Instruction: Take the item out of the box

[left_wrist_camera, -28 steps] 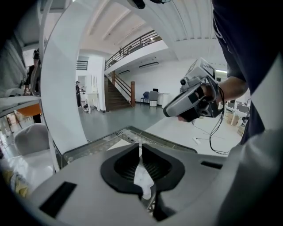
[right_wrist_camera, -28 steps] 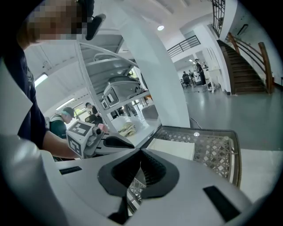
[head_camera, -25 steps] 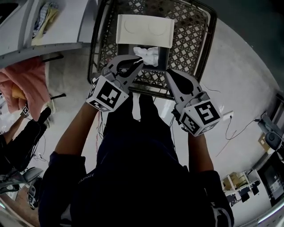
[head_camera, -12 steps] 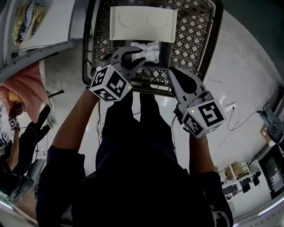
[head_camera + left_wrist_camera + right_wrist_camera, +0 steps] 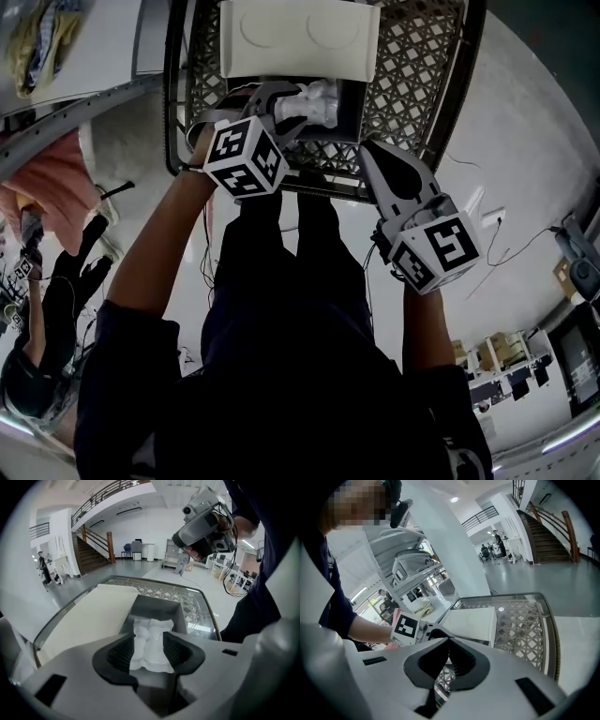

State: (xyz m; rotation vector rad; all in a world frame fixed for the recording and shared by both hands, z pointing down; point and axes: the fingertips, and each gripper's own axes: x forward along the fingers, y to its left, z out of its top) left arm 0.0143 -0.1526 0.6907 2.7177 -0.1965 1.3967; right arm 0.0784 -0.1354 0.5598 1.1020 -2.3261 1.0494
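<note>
Lower than a second ago, the left tongs (image 5: 149, 643) have come down over the open grey box (image 5: 157, 605) in the lattice basket (image 5: 412, 66). Their jaws have just been opening and stand apart, with the white crumpled item (image 5: 151, 626) lying in the box between them, not yet pinched. The right tongs (image 5: 449, 640) hang closed and empty by the basket's near rim. The item looks light, soft and squashable, perhaps slippery in its wrap, so a firm pinch across its bulging middle seems best.
</note>
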